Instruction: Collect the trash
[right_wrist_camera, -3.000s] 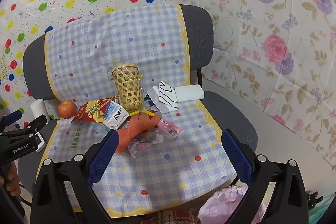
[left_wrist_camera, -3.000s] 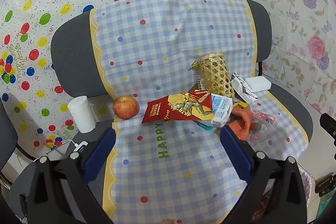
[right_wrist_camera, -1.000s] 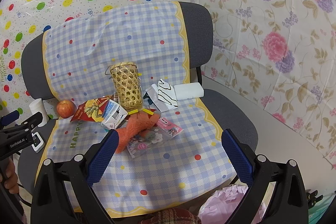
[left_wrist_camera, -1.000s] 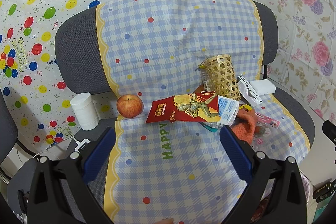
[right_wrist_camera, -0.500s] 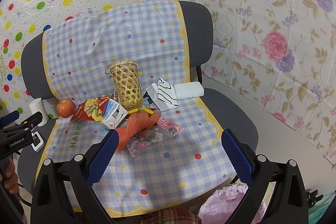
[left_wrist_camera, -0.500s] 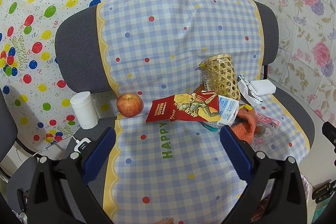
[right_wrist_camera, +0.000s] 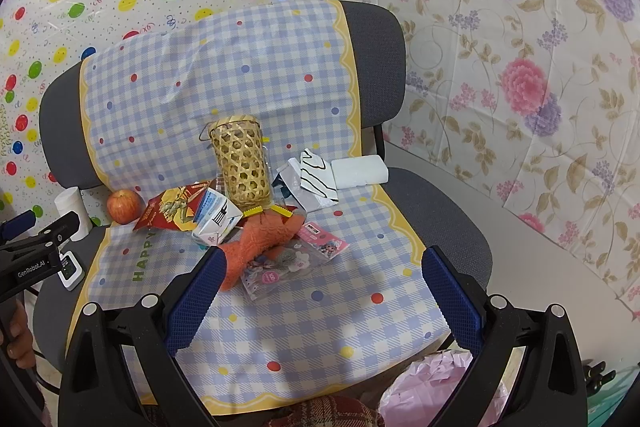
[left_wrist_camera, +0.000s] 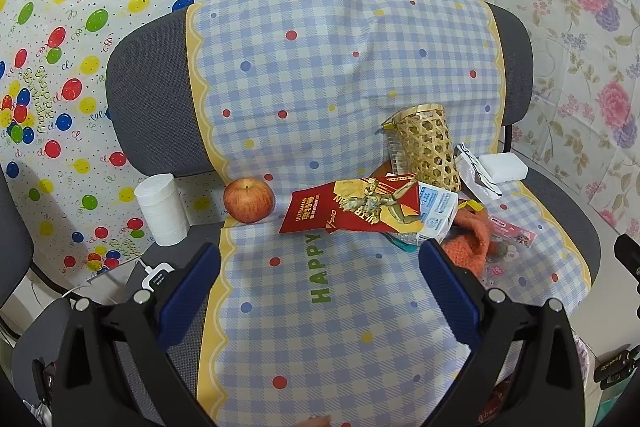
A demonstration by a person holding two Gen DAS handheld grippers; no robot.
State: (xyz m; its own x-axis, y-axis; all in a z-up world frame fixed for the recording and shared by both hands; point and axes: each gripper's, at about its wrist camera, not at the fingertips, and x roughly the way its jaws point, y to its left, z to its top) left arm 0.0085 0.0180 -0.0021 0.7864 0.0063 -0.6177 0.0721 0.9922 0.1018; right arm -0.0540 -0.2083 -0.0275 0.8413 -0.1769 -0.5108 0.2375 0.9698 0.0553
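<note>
The trash sits mid-seat on the checked cloth: a red snack bag overlapping a crushed milk carton, whose lower part it hides in the left view. Behind stands 1 woven basket. The left gripper and right gripper hover with jaws spread wide, holding nothing.

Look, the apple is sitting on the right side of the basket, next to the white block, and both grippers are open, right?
Not quite. The apple sits left of the basket, near the white paper cup, as the left wrist view shows. The white block lies on the basket's other side. The rest holds: the left gripper and right gripper are both open.
</note>
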